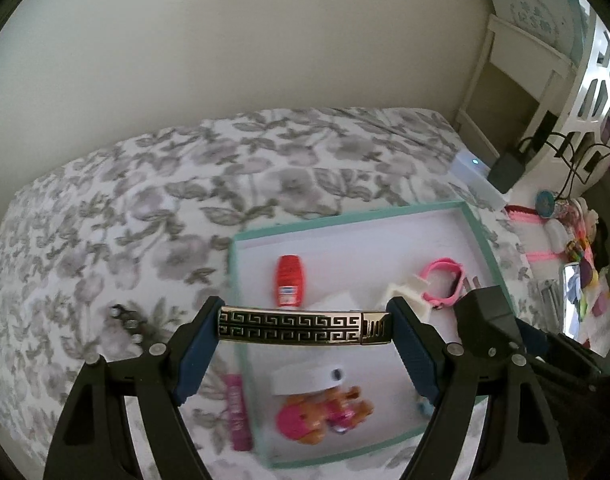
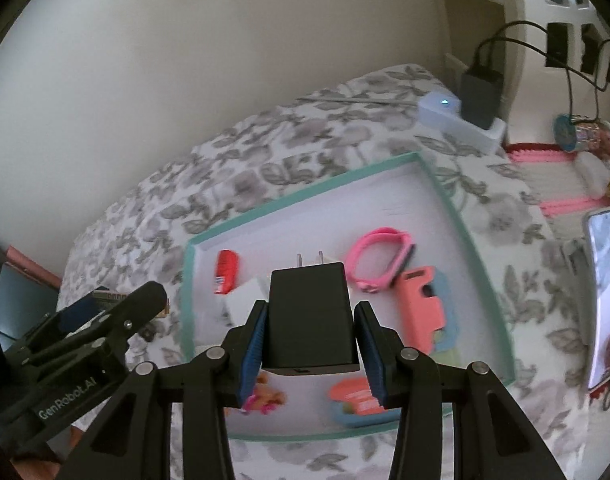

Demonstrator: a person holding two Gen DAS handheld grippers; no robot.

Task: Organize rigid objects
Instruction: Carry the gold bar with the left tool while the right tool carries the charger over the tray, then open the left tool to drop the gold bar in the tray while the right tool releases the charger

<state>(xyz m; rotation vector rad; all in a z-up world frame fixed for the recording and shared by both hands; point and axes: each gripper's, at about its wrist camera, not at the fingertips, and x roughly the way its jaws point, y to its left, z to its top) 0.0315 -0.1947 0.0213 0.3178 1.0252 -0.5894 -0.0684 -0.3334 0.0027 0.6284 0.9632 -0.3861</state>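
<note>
Left hand-held gripper (image 1: 305, 328): clamped on patterned bracelet bar (image 1: 303, 326).
Right hand-held gripper (image 2: 311, 336): clamped on black charger (image 2: 309, 316).
Done: several items placed in tray (image 2: 445, 196).
Left: both held items, pink tube (image 1: 237, 412) on bed.

Ahead of us a plain cream wall (image 1: 233, 40) rises behind the bed (image 1: 105, 208), whose cover carries grey flowers. To our right we see a white ladder frame (image 1: 517, 60) in the corner and white cut-out furniture (image 1: 597, 92) strung with black cables (image 2: 505, 36). Soft daylight fills everything.
</note>
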